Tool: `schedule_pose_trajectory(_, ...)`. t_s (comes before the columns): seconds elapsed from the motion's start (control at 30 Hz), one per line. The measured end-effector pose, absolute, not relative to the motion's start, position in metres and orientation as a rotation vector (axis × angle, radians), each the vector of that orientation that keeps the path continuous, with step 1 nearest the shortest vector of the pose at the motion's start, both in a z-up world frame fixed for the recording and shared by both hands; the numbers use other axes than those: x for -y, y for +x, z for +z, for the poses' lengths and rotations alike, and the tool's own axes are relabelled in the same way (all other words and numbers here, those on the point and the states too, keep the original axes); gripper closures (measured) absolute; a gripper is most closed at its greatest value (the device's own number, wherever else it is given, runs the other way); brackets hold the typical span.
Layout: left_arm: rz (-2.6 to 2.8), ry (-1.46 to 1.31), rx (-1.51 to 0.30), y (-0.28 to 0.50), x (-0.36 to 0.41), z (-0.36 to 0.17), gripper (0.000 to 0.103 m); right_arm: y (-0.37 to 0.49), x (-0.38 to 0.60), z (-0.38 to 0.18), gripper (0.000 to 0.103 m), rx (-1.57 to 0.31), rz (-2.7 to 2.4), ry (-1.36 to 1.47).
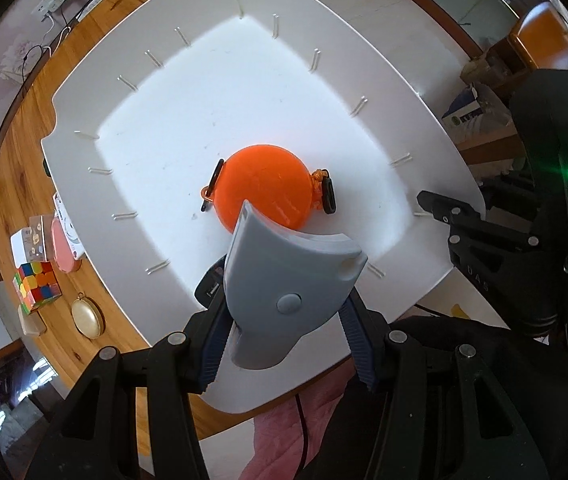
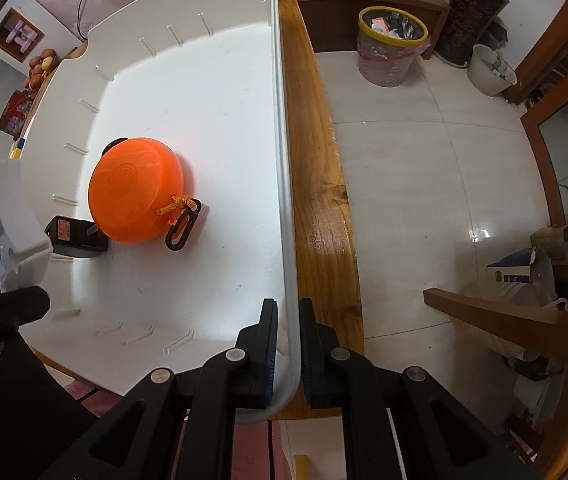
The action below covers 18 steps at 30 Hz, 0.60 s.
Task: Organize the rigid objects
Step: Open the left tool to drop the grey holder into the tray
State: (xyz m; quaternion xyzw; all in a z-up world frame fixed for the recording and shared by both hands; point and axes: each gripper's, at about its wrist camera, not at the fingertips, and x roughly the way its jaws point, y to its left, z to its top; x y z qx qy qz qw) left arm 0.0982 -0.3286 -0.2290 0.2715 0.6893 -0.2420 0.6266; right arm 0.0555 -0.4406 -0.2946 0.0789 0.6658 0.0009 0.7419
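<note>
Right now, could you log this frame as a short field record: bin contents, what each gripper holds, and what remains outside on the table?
bin: white plastic bin on wooden table
in bin: round orange plastic case, small black adapter
left gripper: shut on grey plastic piece, above bin
right gripper: shut on bin rim
outside: colourful puzzle cube, gold oval case

Your white plastic bin [image 1: 84, 92] floor is mostly free; only the round orange plastic case [image 1: 262, 186] sits mid-floor, with a black adapter block [image 2: 76, 236] touching it.
</note>
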Motion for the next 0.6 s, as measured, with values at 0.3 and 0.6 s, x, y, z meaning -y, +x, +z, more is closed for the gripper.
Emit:
schedule_pose_trajectory(0.3,-0.528,0.558,-1.577,0.098,0.322,-0.232,0.045,0.059,0.438,-0.297,0.092,-1.469,0.004,0.155)
schedule_pose_trajectory(0.6,-0.495,0.481,-1.544,0.097,0.309,-0.223,0.036,0.058,0.435,-0.297,0.093,-1.465,-0.010,0.140)
